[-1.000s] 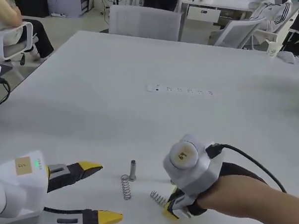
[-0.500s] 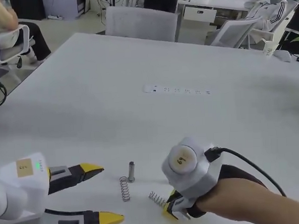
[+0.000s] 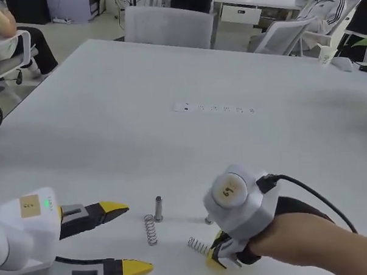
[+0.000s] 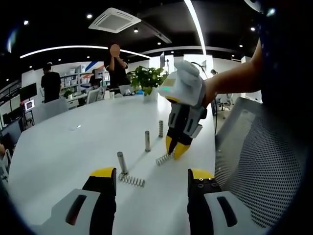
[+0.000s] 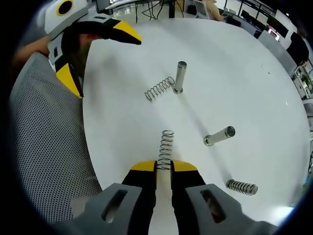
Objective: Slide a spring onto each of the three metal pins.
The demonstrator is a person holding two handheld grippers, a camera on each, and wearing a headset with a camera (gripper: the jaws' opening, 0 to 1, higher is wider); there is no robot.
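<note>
Closest to you, your left gripper [image 3: 130, 238] hangs low over the white table [image 3: 109, 116]. Its jaws are wide apart and there is nothing between them. Just past it, your right gripper [image 5: 164, 165] has its yellow tips almost together, pinching one end of a spring [image 5: 166, 144]. The rest of that spring points away from the jaws, low by the tabletop. A bit further on, a second spring [image 3: 151, 229] lies flat, right beside the foot of a metal pin [image 3: 158, 208] that stands up. Another pin [image 5: 219, 135] stands bare near it. Further along stands a third spring [image 5: 241, 186]; you cannot tell if a pin is inside. Far across the table lies a white power strip [image 3: 214, 109], and a grey chair [image 3: 169, 27] sits behind.
</note>
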